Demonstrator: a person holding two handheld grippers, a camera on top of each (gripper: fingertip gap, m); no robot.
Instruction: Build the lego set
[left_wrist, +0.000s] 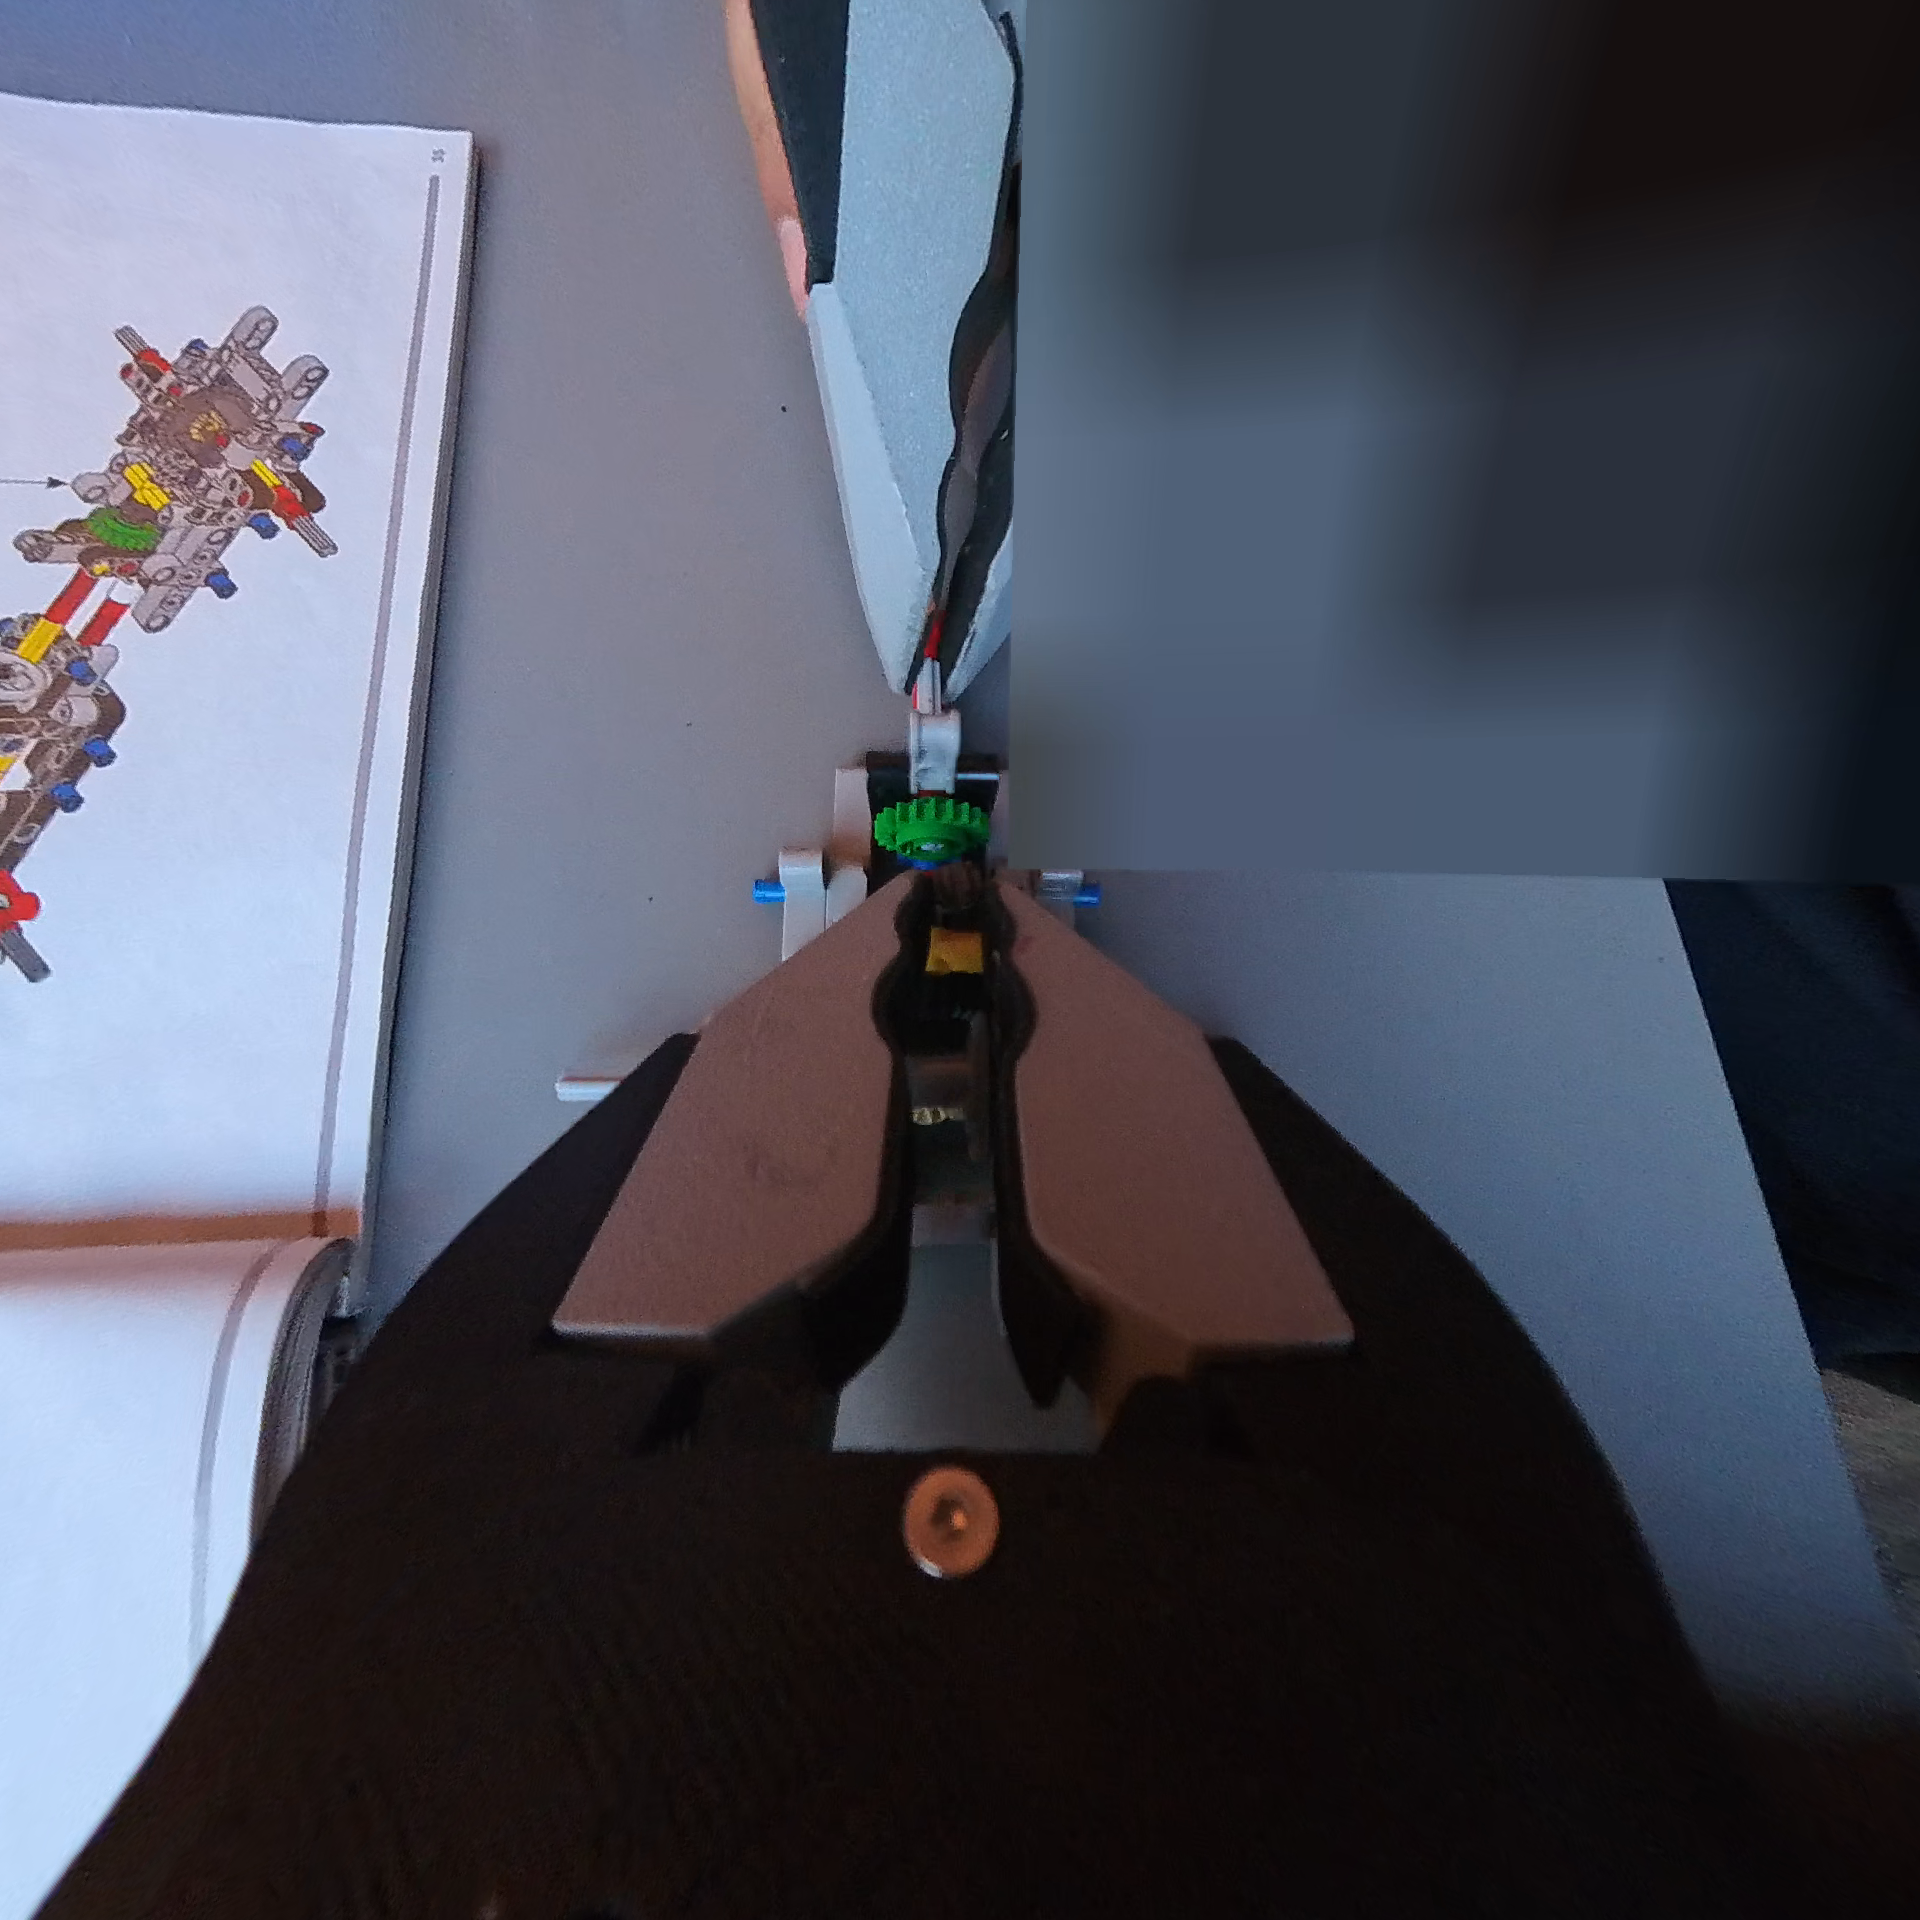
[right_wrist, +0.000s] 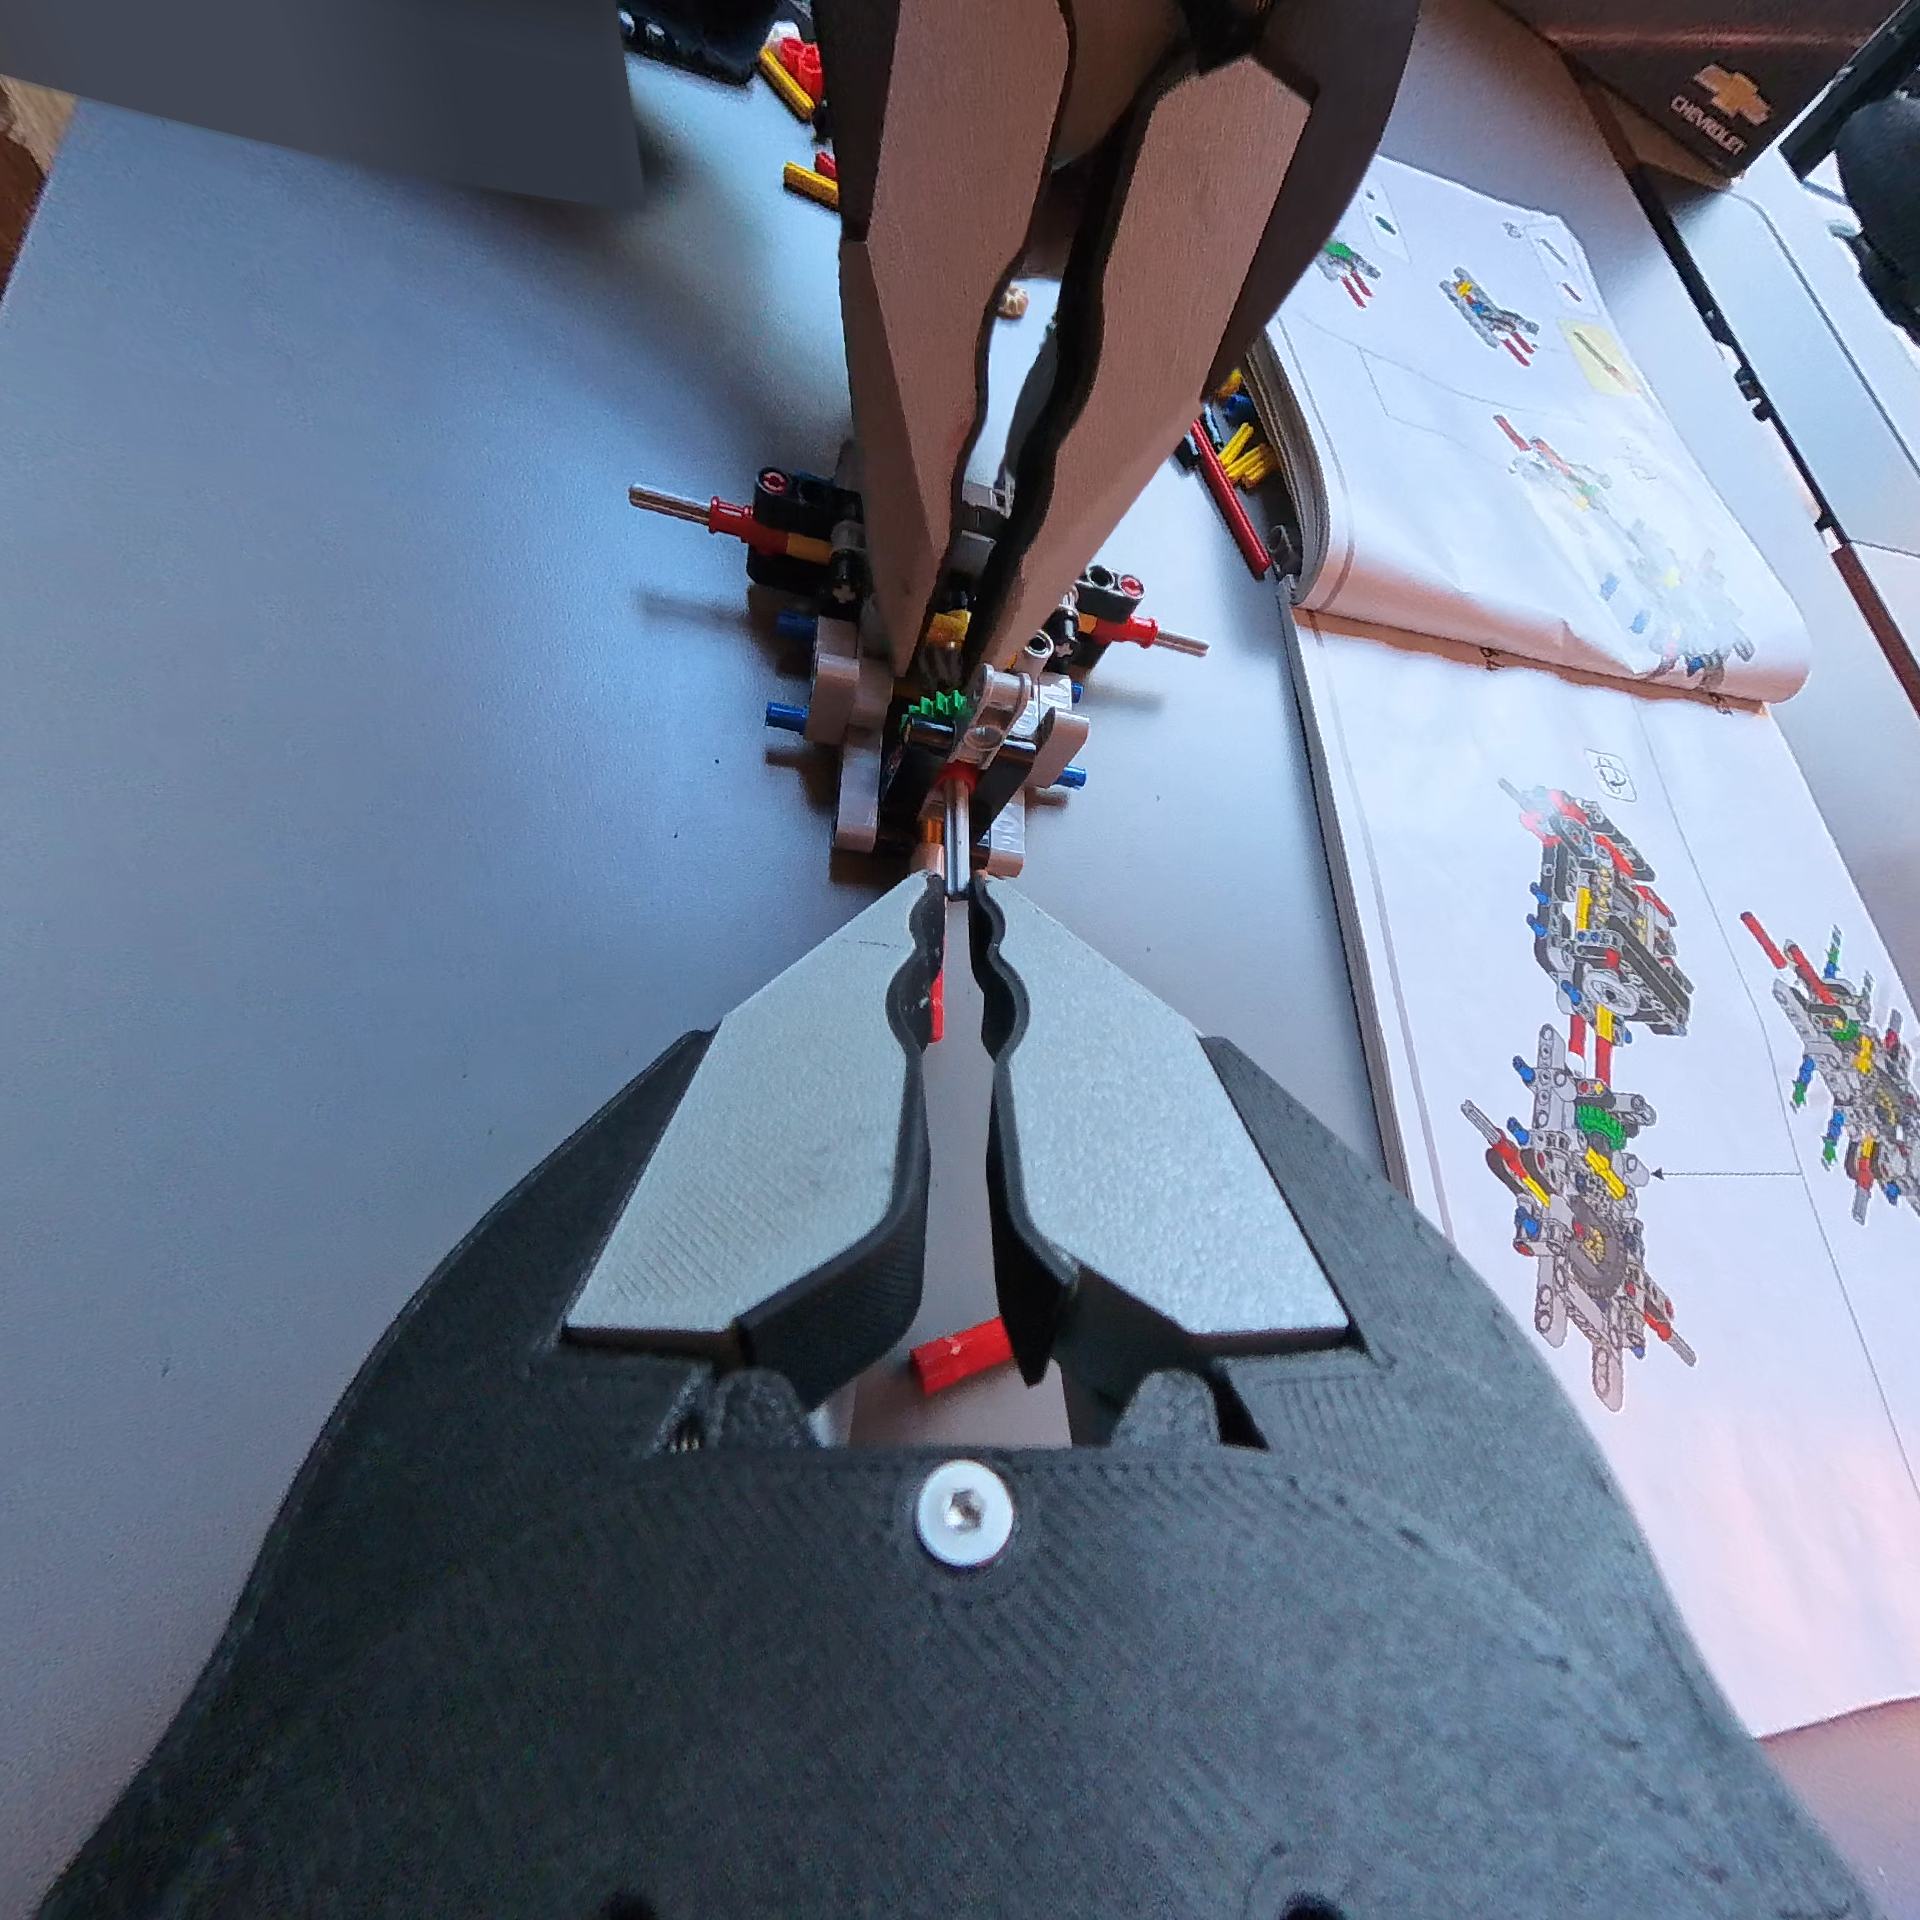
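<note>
Left tongs (right_wrist: 940, 655) are clamped narrow on the middle of the brick model (right_wrist: 831, 717), which rests on the grey table (right_wrist: 364, 727) just left of the open booklet (right_wrist: 1662, 935). Right tongs (right_wrist: 957, 891) are pinched on a thin grey axle (right_wrist: 957, 831) (red collar at its far end) that projects from the model beside the green gear (left_wrist: 928, 824).

Glossy plastic brick model (right_wrist: 935, 717), matt grey tabletop (right_wrist: 364, 623), smooth paper instruction booklet (right_wrist: 1558, 831), rough-textured printed gripper body (right_wrist: 935, 1714)
</note>
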